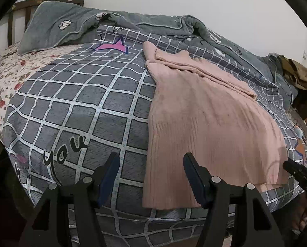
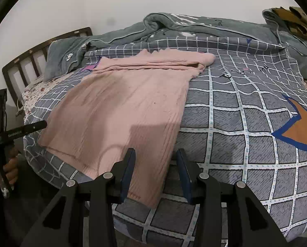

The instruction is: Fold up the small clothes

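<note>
A pink ribbed sweater (image 1: 204,111) lies flat on the grey checked bed cover (image 1: 81,103), with a sleeve folded across its top. My left gripper (image 1: 151,164) is open over the sweater's near hem; the hem's left corner sits between its fingers, and the pads are not pressing on it. In the right wrist view the sweater (image 2: 122,103) reaches down to my right gripper (image 2: 156,160). That gripper is open too, with the hem's right corner lying loose between its fingers. The left gripper (image 2: 21,131) shows at the far left, held by a hand (image 2: 9,168).
A rumpled grey-green blanket (image 1: 112,24) is piled along the back by the wall. A dark slatted headboard (image 2: 29,61) stands at the far left. Olive clothing (image 2: 297,20) lies at the far right. The cover carries an orange star (image 2: 301,127).
</note>
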